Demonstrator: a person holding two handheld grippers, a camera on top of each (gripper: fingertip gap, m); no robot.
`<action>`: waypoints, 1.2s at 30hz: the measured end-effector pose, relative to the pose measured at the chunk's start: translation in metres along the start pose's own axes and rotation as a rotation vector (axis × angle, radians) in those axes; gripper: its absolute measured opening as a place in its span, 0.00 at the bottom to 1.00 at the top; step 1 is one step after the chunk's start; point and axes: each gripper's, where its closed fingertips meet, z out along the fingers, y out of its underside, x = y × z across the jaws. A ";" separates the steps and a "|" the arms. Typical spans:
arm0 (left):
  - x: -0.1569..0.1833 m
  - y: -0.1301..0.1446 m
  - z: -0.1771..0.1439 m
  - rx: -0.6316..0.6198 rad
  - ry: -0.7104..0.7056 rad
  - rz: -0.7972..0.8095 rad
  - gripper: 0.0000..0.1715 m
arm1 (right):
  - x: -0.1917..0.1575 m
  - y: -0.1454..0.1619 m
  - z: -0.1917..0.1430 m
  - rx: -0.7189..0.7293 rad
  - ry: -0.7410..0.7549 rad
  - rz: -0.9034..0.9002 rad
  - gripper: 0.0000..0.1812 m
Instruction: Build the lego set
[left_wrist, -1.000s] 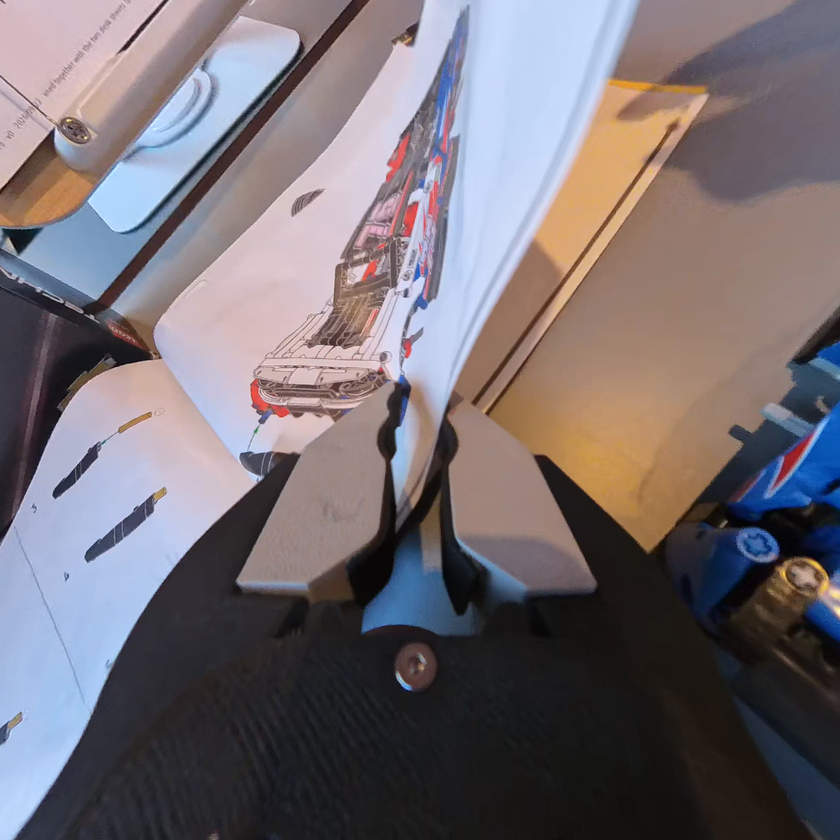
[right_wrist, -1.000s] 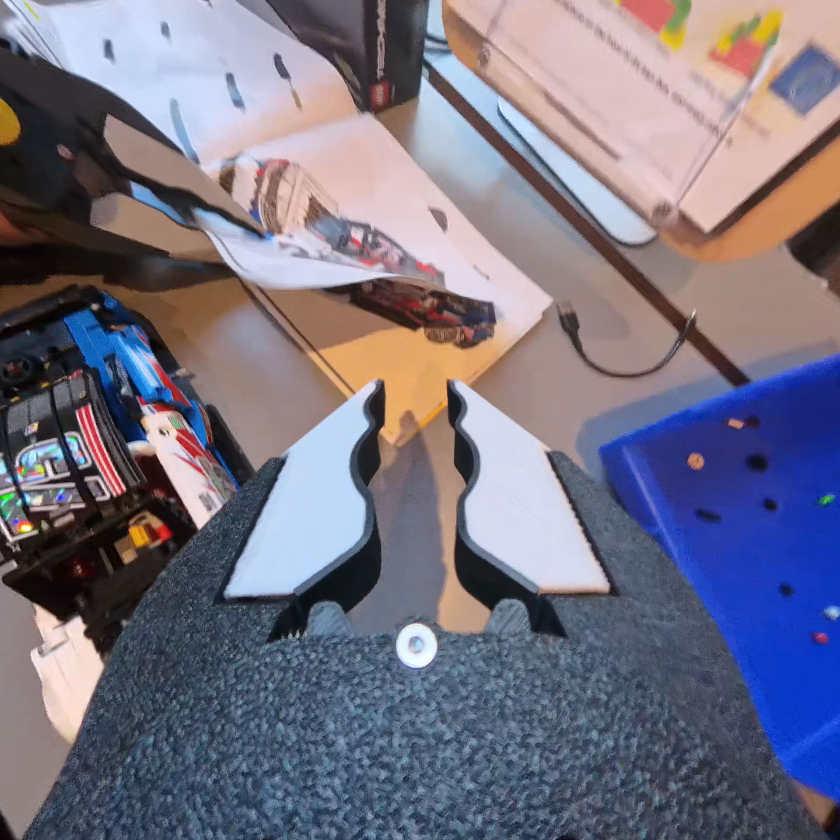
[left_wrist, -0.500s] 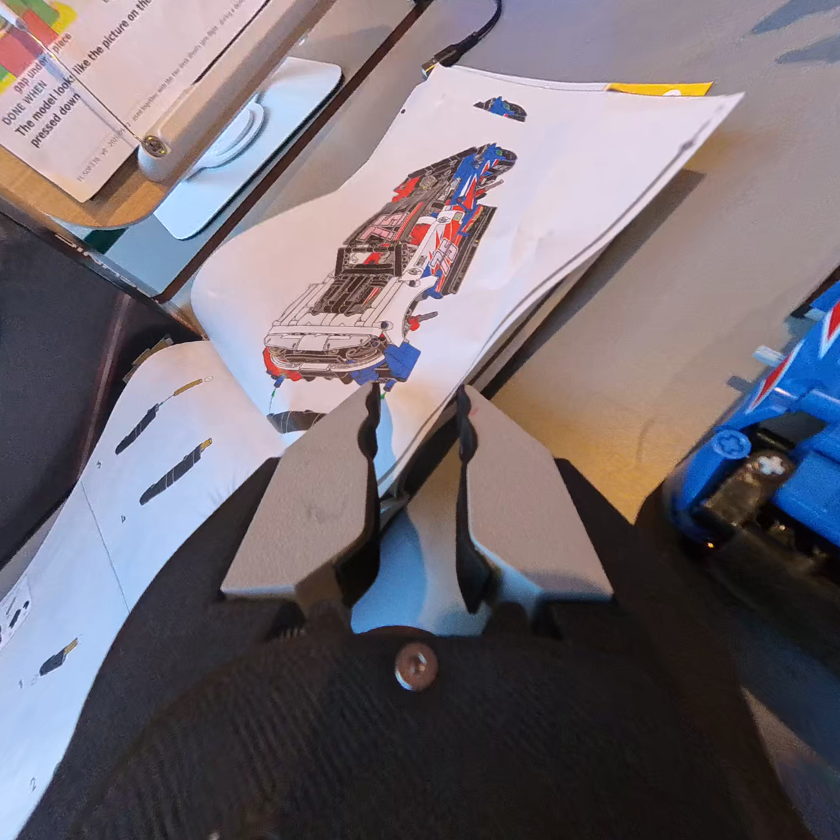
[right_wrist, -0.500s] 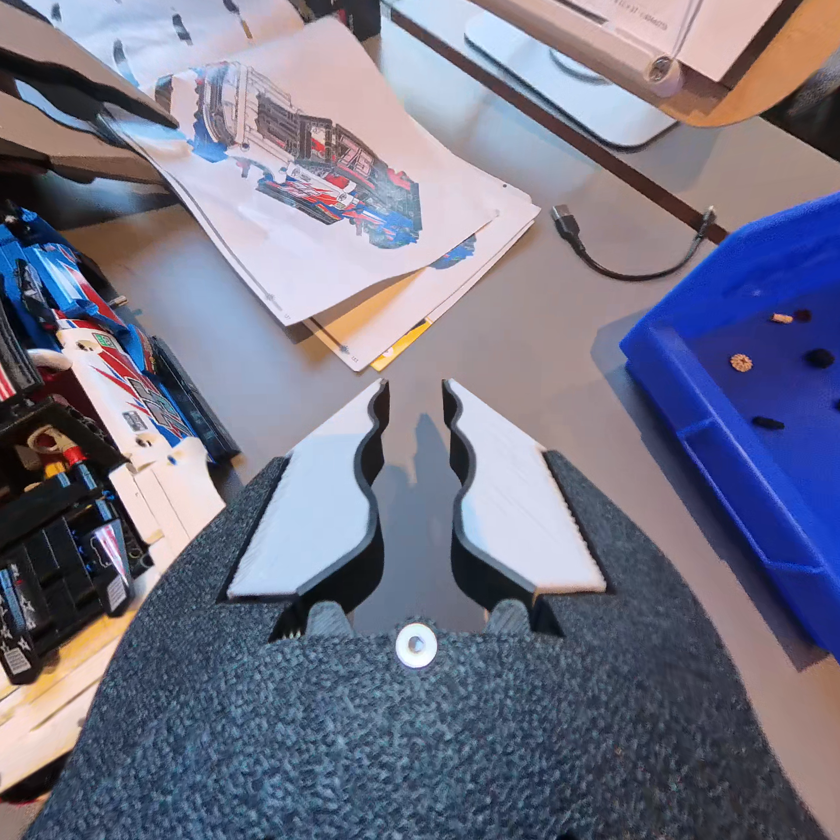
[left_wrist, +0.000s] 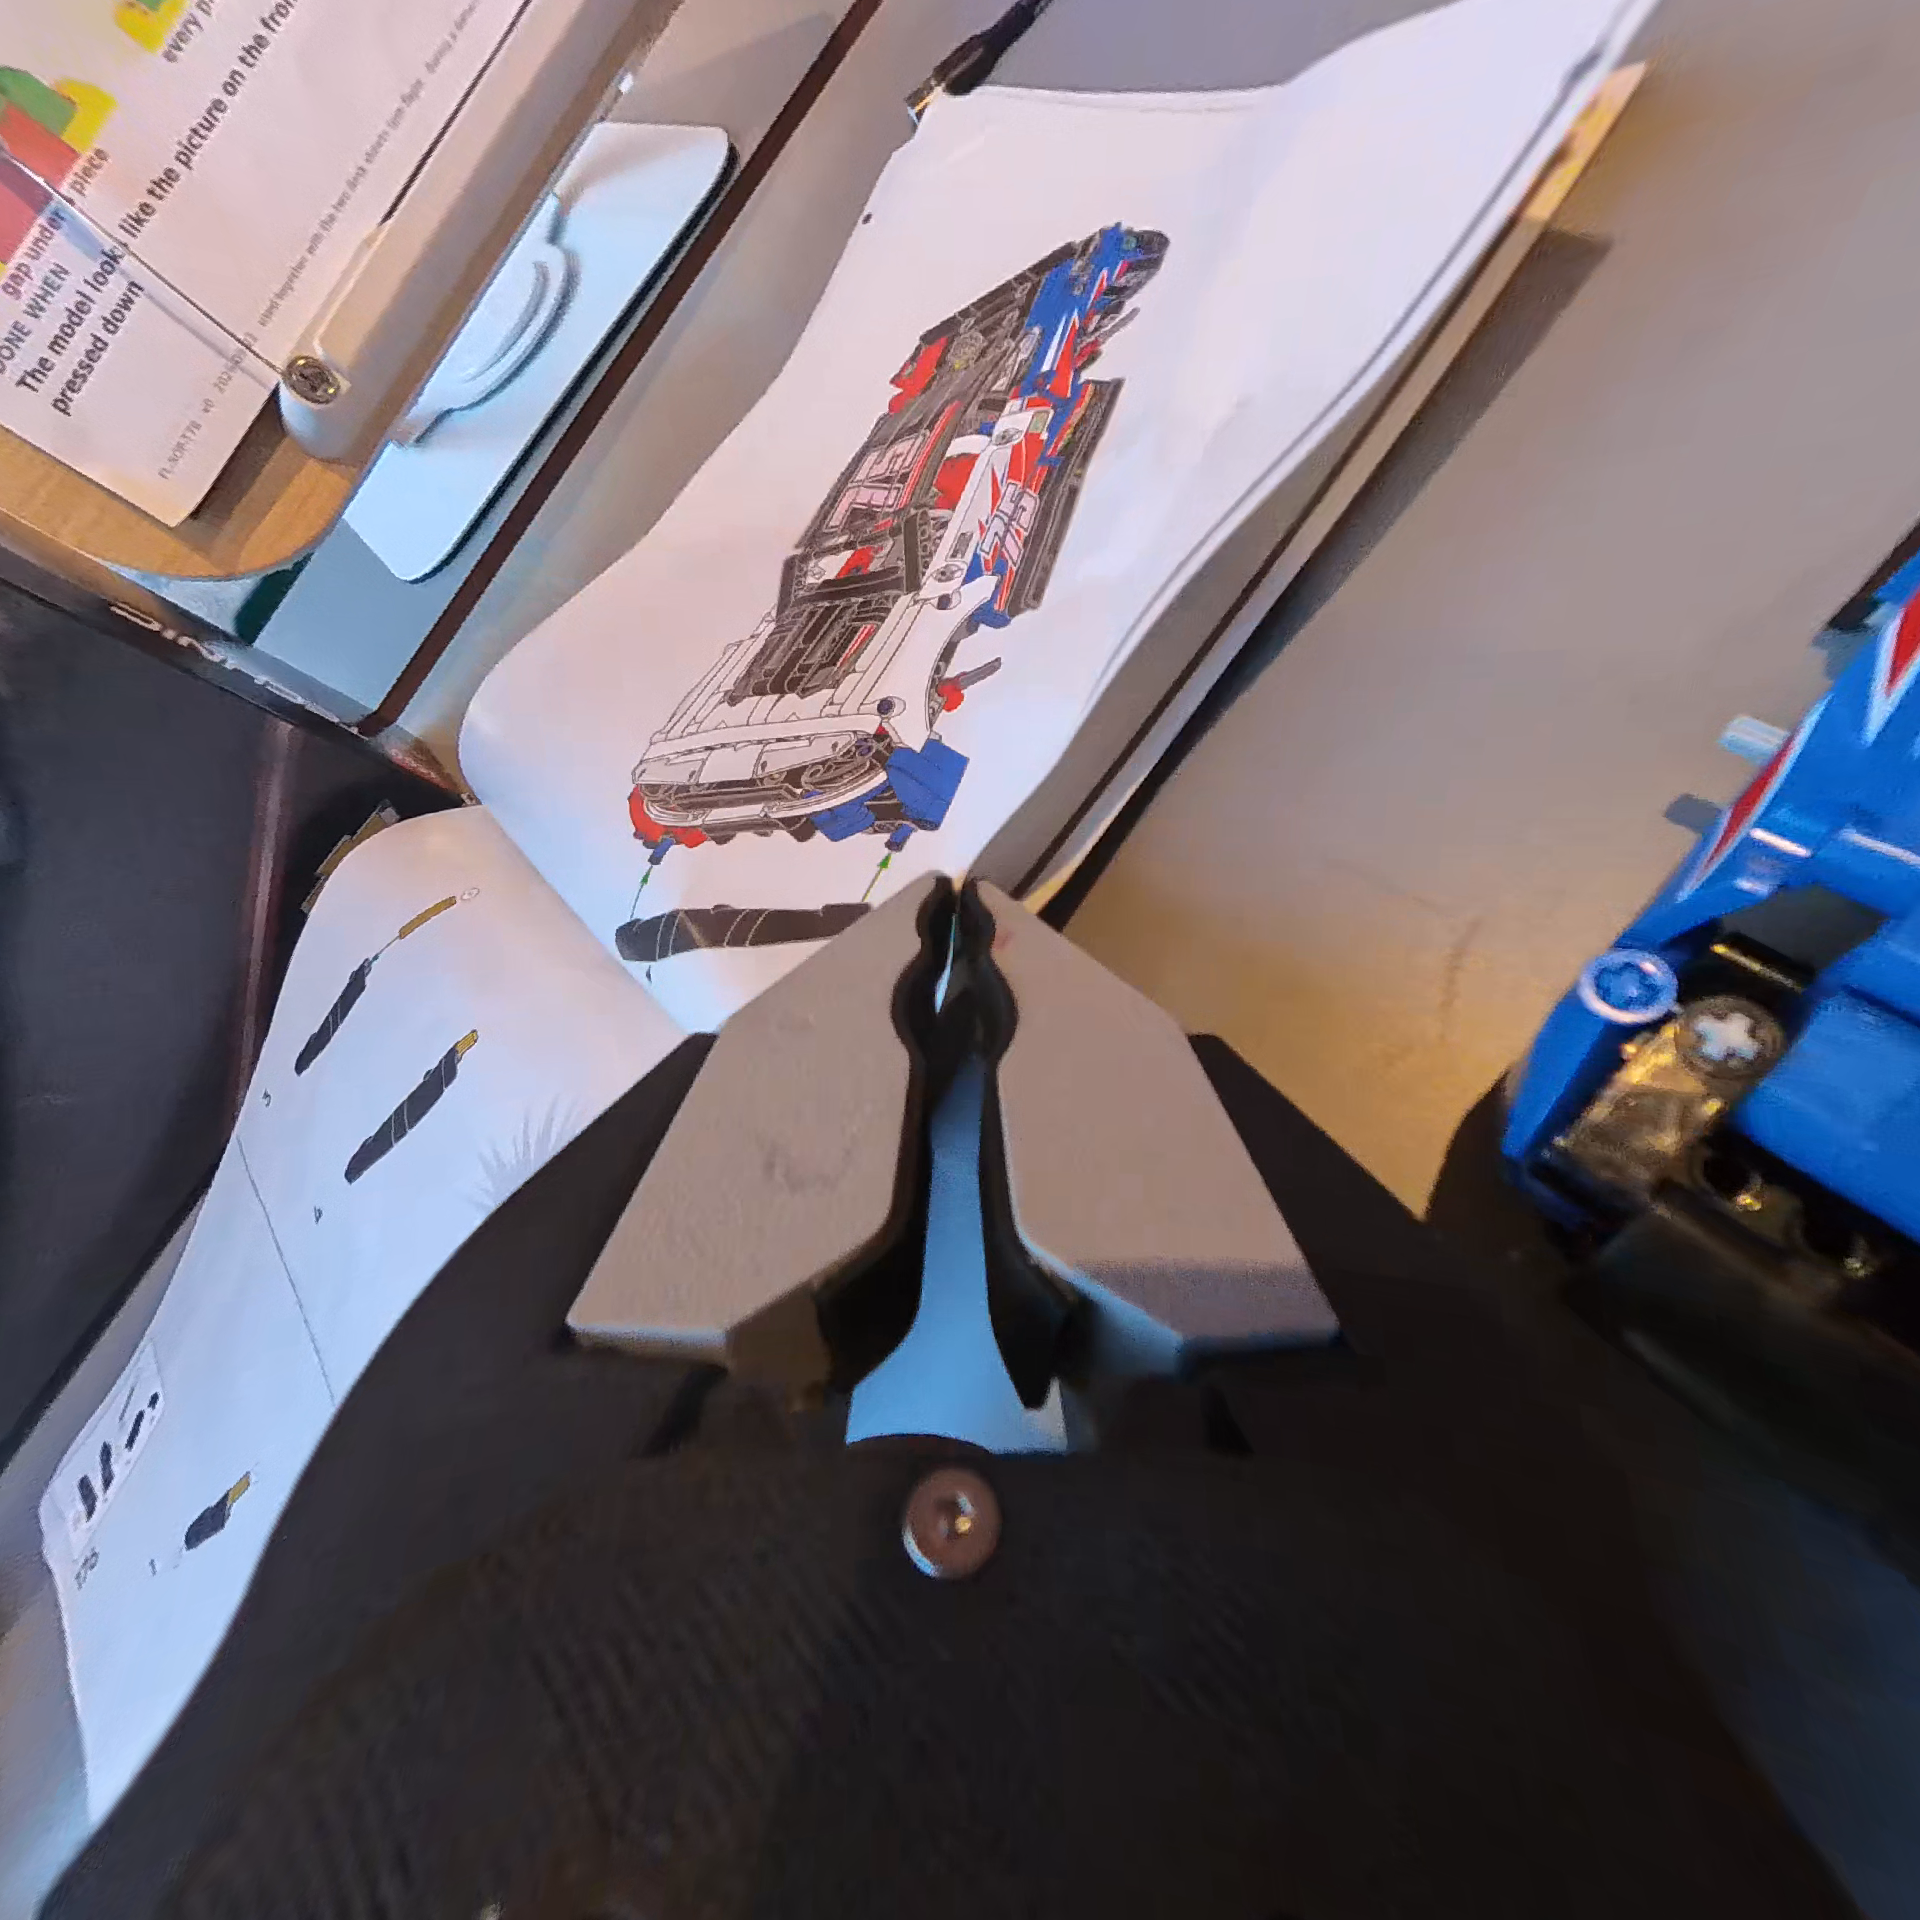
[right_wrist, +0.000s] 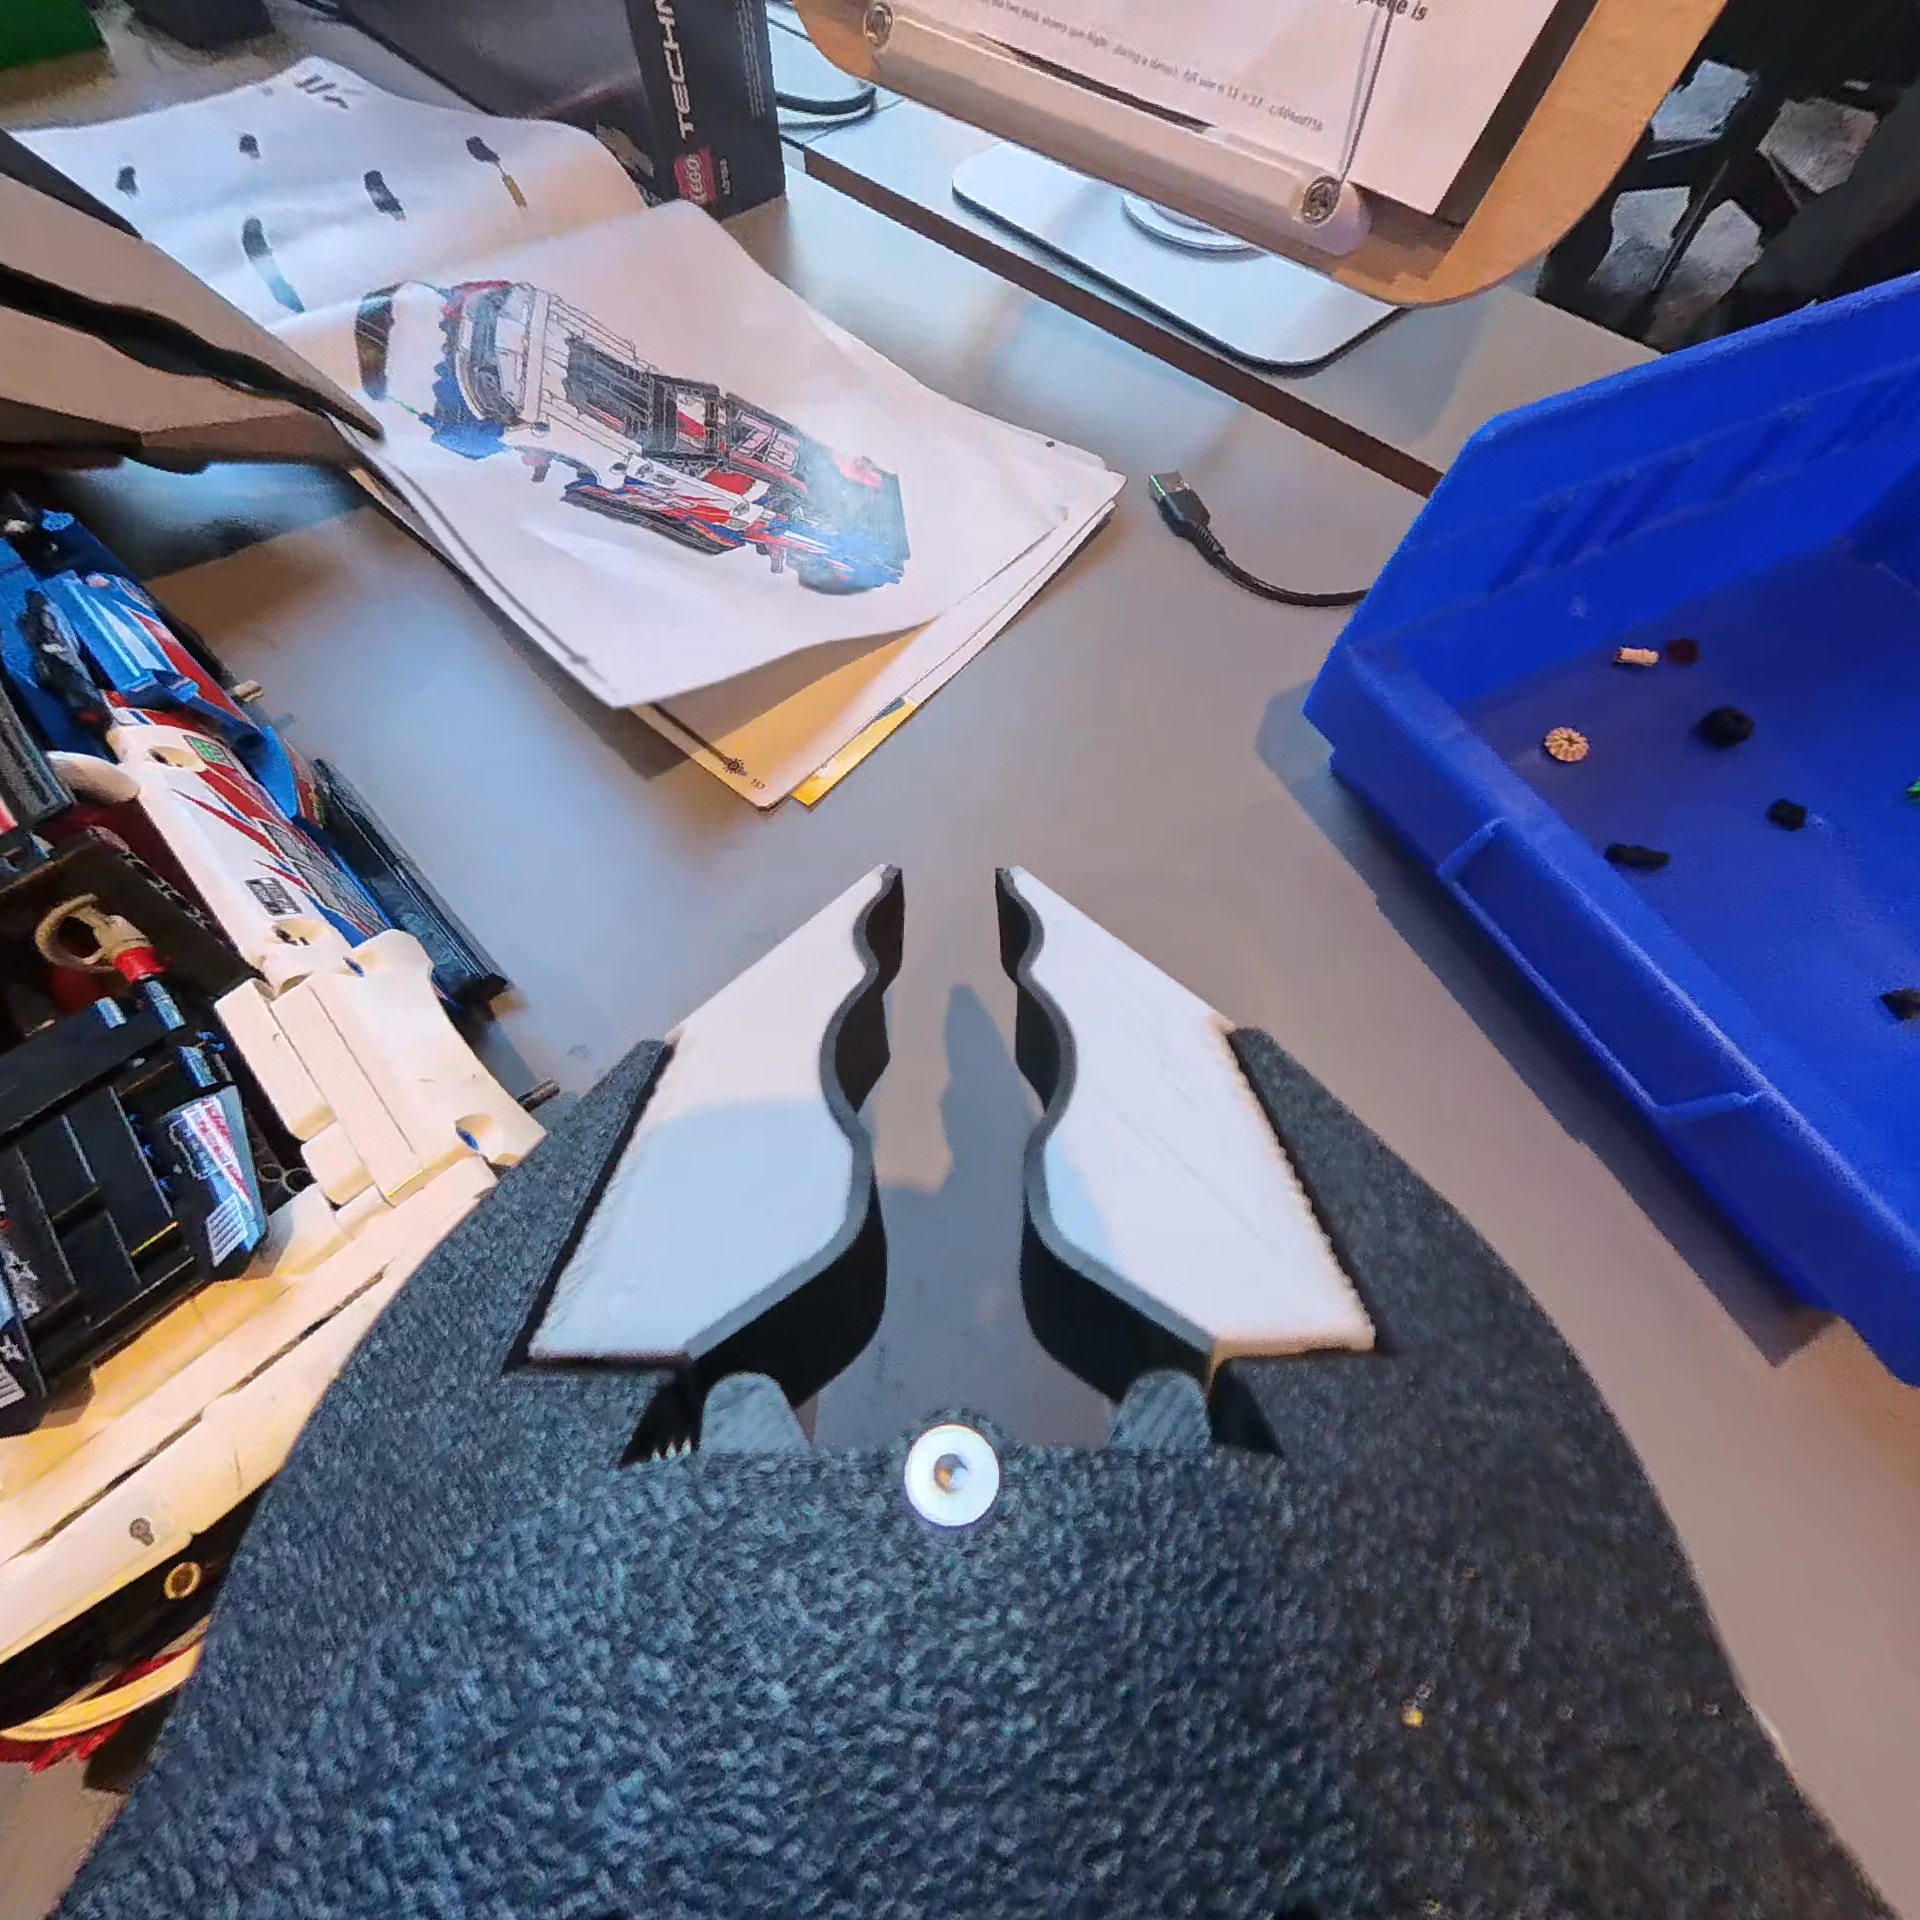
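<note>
- The left hand-held gripper (left_wrist: 954, 914) has its jaws pressed together at the near corner of the open instruction booklet (left_wrist: 1039, 436); whether a page edge is pinched between them cannot be told.
- The right hand-held gripper (right_wrist: 948, 883) hovers spread and empty above the bare table (right_wrist: 1091, 831), between the booklet and the blue parts bin (right_wrist: 1558, 790).
- The partly built Lego car (right_wrist: 208, 935), blue, white and black, sits on the table just left of the right gripper.
- Risks, as I judge them: a hard pull at the corner could tear or crease a page; the curled sheets may flip back and hide the step shown.
- The small loose pieces (right_wrist: 1725, 727) in the bin could slip from wide jaws.
- A careless swing could knock the car.
</note>
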 end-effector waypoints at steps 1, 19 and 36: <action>0.000 0.000 0.000 -0.003 -0.004 0.007 0.00 | 0.000 0.000 0.000 0.003 0.004 -0.004 0.09; 0.004 -0.006 0.003 0.021 0.031 0.011 0.00 | 0.007 0.004 0.009 0.040 0.016 0.011 0.08; 0.000 -0.007 0.003 0.027 -0.004 0.018 0.00 | -0.010 0.003 -0.045 0.079 0.064 -0.039 0.08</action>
